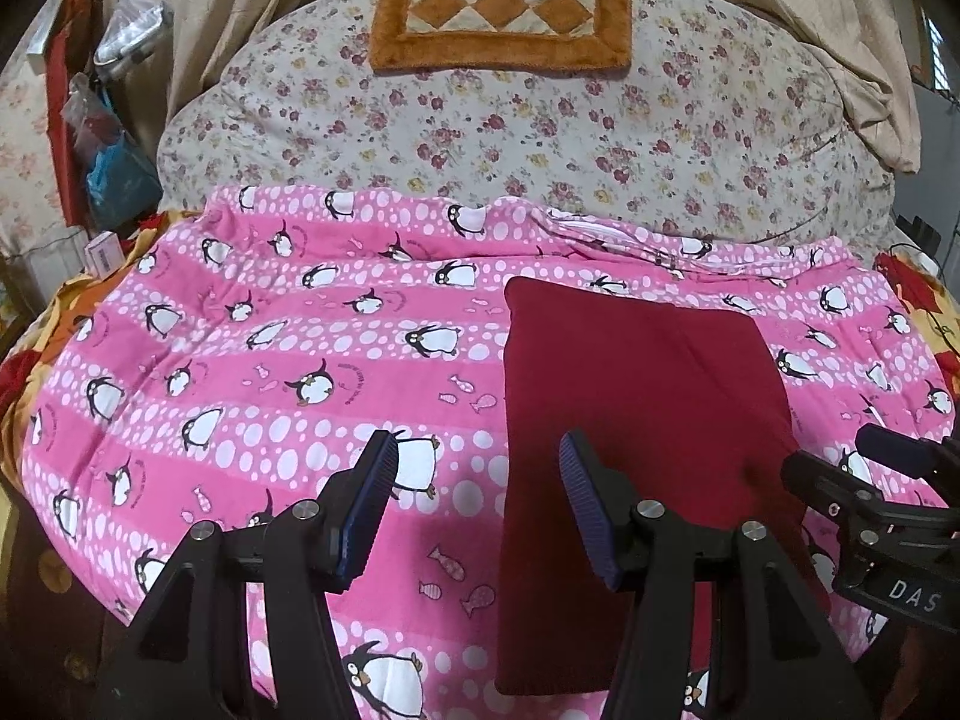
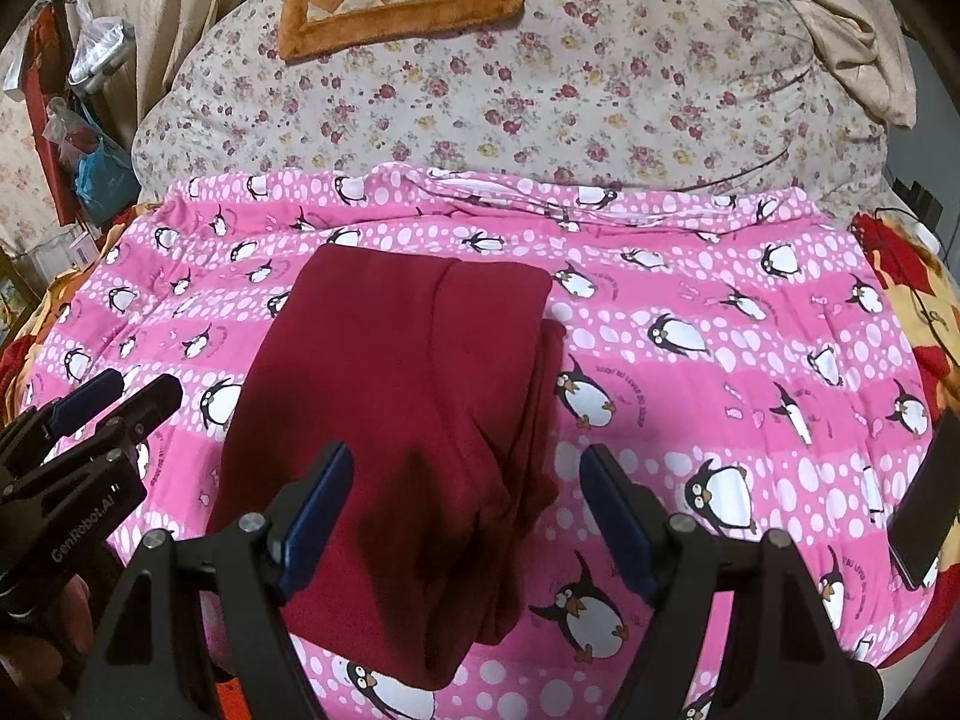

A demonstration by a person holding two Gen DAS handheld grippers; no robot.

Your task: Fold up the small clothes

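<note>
A dark red garment (image 1: 636, 420) lies folded into a long strip on the pink penguin blanket (image 1: 288, 360). It also shows in the right wrist view (image 2: 408, 396), with layered folds along its right edge. My left gripper (image 1: 477, 456) is open and empty, hovering over the garment's left edge. My right gripper (image 2: 465, 468) is open and empty above the garment's near right part. The right gripper also shows at the left wrist view's right edge (image 1: 840, 456), and the left gripper at the right wrist view's left edge (image 2: 120, 396).
A floral quilt (image 1: 510, 132) is bunched behind the blanket, with an orange checkered cushion (image 1: 504, 18) on top. Beige curtains (image 1: 840, 30) hang behind. Bags and boxes (image 1: 108, 138) sit at the left. A dark flat object (image 2: 924, 498) lies at the bed's right edge.
</note>
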